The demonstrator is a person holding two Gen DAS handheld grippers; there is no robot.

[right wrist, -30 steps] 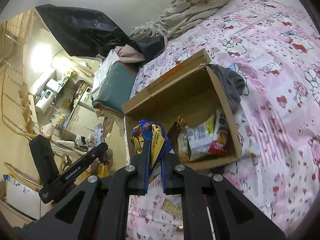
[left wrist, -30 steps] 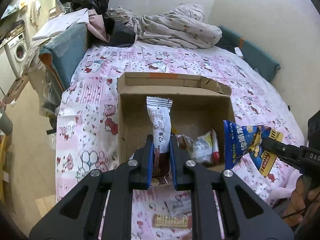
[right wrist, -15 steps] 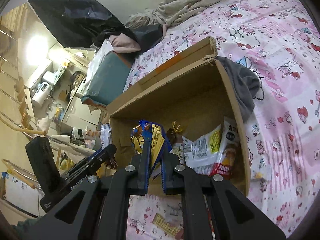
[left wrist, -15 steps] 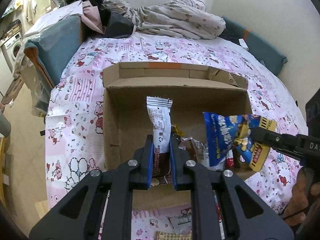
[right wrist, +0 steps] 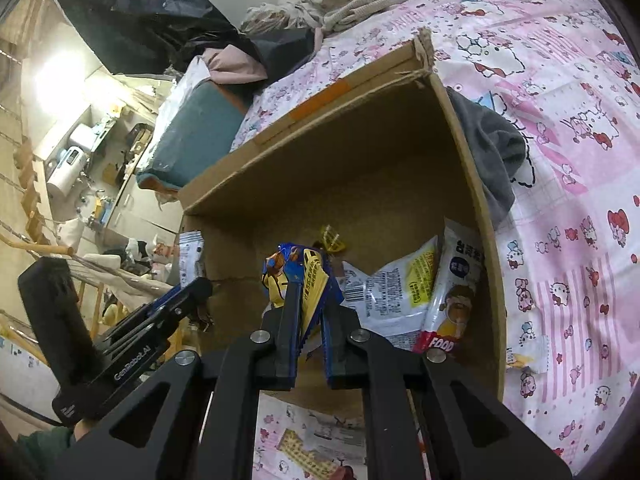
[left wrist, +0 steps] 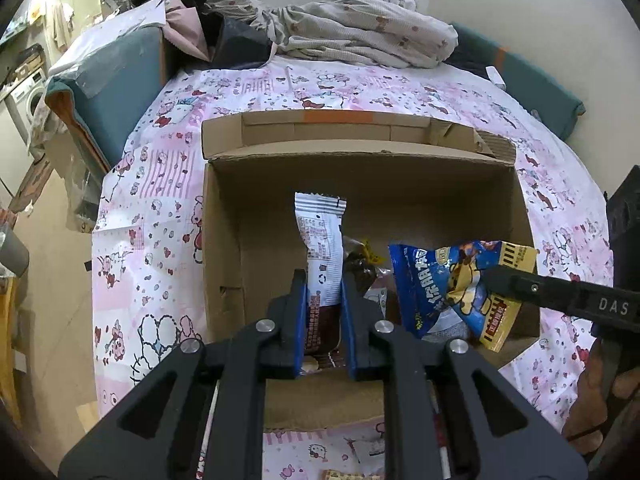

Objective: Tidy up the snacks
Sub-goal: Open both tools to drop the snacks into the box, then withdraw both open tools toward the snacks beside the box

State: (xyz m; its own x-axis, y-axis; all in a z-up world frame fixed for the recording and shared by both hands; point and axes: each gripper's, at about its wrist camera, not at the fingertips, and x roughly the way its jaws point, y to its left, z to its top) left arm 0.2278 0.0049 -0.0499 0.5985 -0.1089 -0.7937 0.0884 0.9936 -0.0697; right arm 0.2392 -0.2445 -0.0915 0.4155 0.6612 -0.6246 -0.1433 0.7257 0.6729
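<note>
An open cardboard box (left wrist: 224,240) (right wrist: 400,128) lies on the pink patterned bed. My left gripper (left wrist: 323,280) is shut on a white and brown snack bar (left wrist: 322,236), held upright over the box's near left part. My right gripper (right wrist: 309,292) is shut on a blue and yellow snack bag (right wrist: 298,276) (left wrist: 452,280), held over the box's right half. In the left wrist view the right gripper (left wrist: 490,274) enters from the right. Two white snack packs (right wrist: 394,288) and a dark wrapped snack with a yellow tie (right wrist: 332,236) lie in the box.
A wafer (right wrist: 304,454) and a small packet lie on the sheet in front of the box. A grey cloth (right wrist: 492,148) sits beside the box's right wall. Crumpled bedding (left wrist: 360,36) is at the bed's far end. The floor drops off left.
Both grippers have moved forward over the box with their snacks. The blue bag went from beside the box's right edge to above its inside.
</note>
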